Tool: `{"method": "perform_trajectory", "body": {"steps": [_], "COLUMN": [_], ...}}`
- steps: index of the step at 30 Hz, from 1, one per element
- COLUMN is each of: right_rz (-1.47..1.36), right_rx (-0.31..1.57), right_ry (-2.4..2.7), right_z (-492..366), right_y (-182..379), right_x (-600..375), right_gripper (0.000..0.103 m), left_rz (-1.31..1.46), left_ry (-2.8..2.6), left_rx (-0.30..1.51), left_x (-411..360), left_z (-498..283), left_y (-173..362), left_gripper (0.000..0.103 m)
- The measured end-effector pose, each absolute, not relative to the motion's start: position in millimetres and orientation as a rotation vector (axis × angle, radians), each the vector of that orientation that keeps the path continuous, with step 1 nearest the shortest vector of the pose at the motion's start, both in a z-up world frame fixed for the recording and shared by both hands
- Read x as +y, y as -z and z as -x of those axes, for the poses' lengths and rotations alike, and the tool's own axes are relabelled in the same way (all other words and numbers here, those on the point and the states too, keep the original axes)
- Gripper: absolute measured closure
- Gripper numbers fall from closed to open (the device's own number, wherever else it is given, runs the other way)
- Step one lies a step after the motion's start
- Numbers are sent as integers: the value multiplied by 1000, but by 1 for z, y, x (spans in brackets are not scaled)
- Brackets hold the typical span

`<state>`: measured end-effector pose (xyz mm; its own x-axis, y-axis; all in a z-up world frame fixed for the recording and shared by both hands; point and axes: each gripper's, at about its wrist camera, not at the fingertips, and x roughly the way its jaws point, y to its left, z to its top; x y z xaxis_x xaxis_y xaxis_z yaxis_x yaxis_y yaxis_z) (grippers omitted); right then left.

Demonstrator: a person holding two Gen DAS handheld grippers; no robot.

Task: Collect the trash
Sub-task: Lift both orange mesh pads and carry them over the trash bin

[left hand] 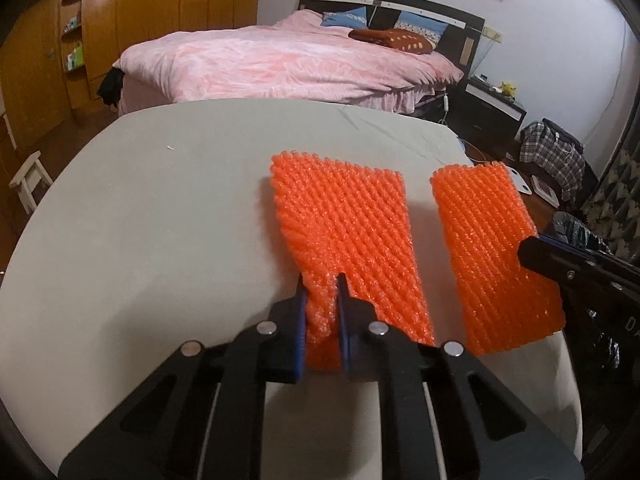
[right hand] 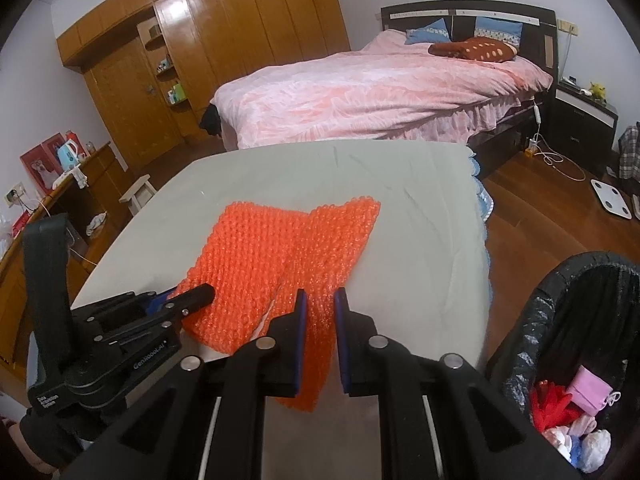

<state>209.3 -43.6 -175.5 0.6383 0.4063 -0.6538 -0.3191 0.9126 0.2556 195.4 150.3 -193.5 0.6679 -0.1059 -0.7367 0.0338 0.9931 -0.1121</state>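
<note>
L wrist view: left gripper [left hand: 322, 280] clenched on the near end of an orange foam net sleeve [left hand: 344, 236], blue pads pinching the foam. This sleeve lies flat on the table [left hand: 160, 220] (grey-white cloth cover), right of centre, running from the near edge toward the far edge. Second orange foam net sleeve [left hand: 496, 256] lies just beside it at the table's right edge, a narrow gap between the two. Right gripper [left hand: 560, 264] enters from the right, its tip over that second sleeve's right side.

R wrist view: right gripper [right hand: 320, 300] jaws stand either side of the near end of the second sleeve [right hand: 336, 248], which hangs over the near edge; foam fills the gap, pads look in contact, so grasping it. Left gripper [right hand: 192, 298] at left, tip on the first sleeve [right hand: 248, 256]. Sleeves overlap from this angle. Trash bin [right hand: 536, 320] w/ black liner sits off the table's right side on the floor (pink, red, white scraps inside).
</note>
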Motion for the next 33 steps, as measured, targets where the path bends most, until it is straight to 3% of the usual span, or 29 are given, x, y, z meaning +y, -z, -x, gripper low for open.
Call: {"method": "perform_trajectory", "body": {"steps": [33], "right_rz": [-89], "right_rx": [607], "right_ry": [-412], "right_z": [-151], "right_y": [78], "right_x": [-87], "right_gripper": [89], "left_rz": [71], "left_ry": [5], "left_rx": [615], "left_x": [114], "left_z": [-119], "left_y": [61], "left_gripper": [91]}}
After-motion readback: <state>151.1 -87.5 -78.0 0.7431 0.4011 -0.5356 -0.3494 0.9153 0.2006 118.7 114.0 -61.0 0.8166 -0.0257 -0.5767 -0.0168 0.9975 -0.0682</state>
